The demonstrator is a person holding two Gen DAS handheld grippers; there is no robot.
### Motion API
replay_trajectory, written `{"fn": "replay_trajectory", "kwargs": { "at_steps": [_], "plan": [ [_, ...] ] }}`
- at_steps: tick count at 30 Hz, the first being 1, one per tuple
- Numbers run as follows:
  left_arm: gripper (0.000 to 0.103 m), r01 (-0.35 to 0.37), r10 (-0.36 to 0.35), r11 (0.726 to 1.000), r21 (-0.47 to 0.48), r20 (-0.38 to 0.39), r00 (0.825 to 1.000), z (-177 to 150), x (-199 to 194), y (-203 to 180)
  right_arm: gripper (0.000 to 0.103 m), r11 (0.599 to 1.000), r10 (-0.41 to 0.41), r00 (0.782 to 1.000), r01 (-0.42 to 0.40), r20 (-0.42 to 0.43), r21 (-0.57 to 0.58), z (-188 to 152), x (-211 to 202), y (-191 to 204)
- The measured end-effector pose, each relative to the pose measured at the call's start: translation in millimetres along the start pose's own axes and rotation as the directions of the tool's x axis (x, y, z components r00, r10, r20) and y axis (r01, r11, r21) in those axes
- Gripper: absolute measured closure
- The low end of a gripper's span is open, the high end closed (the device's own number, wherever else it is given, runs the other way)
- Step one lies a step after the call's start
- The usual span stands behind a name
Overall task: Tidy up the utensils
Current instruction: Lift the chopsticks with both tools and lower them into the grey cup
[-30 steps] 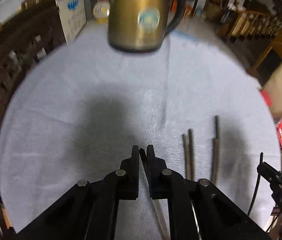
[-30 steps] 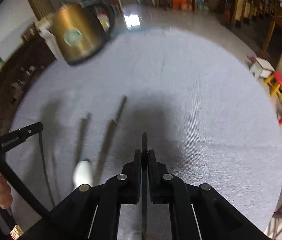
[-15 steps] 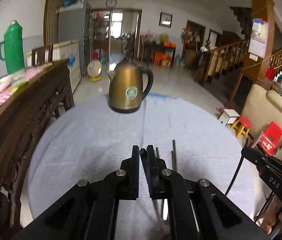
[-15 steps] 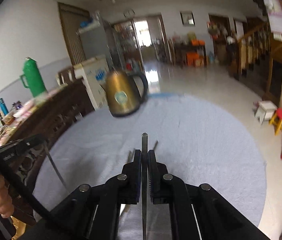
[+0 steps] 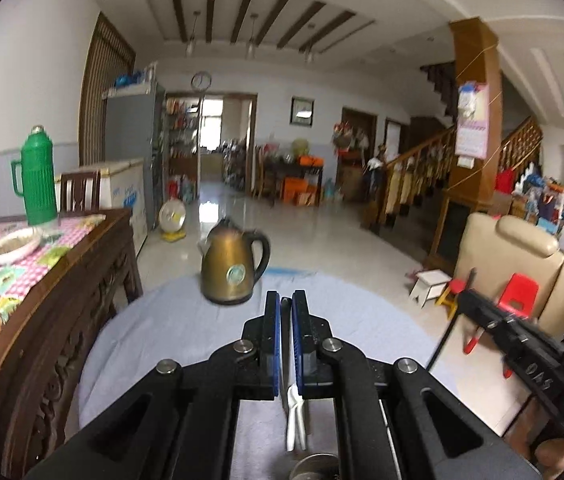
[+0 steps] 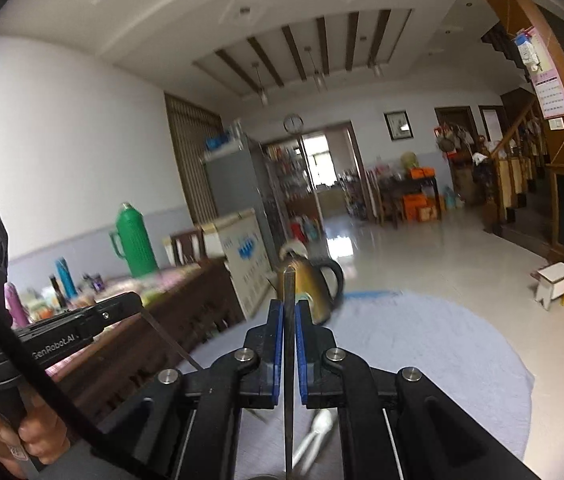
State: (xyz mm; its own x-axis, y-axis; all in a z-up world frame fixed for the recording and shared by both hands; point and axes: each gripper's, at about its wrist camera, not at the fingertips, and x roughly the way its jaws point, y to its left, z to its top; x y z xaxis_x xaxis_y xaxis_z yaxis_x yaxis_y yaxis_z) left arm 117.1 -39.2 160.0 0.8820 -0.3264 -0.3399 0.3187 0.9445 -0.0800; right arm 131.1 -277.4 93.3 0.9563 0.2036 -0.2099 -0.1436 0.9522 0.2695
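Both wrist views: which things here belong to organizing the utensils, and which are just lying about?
For the job: dark stick clamped in the right tool; thin metal utensil clamped in the left tool.
Lying about: brass kettle; green flask; bowl on the side table.

Both grippers are matte black, built of angular linkage arms that fan out toward the camera. Left gripper (image 5: 285, 308): blue pads line the inner faces of its two flat fingers, and four round silver screws (image 5: 242, 346) sit on the pivots. Right gripper (image 6: 289, 314): same blue pads, same silver screws. At 9 o'clock in the right view, the left tool's black body carries white "GenRobot.AI" lettering (image 6: 54, 345), and a thick black cable (image 6: 34, 364) runs across it. At 4 o'clock in the left view, the right tool's side shows "DAS" (image 5: 534, 376).
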Motion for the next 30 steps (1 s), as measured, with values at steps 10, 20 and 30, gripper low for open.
{"fn": "replay_trajectory", "kwargs": {
  "at_steps": [10,20,30],
  "plan": [
    [0.097,0.041,-0.041,0.999,0.014,-0.001,0.999,-20.6,-26.2,-16.2,0.096,1.000,0.029,0.997,-0.028,-0.067,0.015,-33.2,7.3,10.9],
    [0.098,0.032,-0.035,0.997,-0.065,-0.040,0.999,-26.4,-6.5,-5.3,0.096,1.000,0.010,0.997,-0.009,-0.070,0.016,-43.1,4.5,8.2],
    [0.098,0.049,-0.053,0.995,-0.085,-0.044,0.998,-25.9,8.2,-10.0,0.096,1.000,0.002,0.995,0.000,-0.096,0.023,-50.5,14.8,9.6]
  ]
}}
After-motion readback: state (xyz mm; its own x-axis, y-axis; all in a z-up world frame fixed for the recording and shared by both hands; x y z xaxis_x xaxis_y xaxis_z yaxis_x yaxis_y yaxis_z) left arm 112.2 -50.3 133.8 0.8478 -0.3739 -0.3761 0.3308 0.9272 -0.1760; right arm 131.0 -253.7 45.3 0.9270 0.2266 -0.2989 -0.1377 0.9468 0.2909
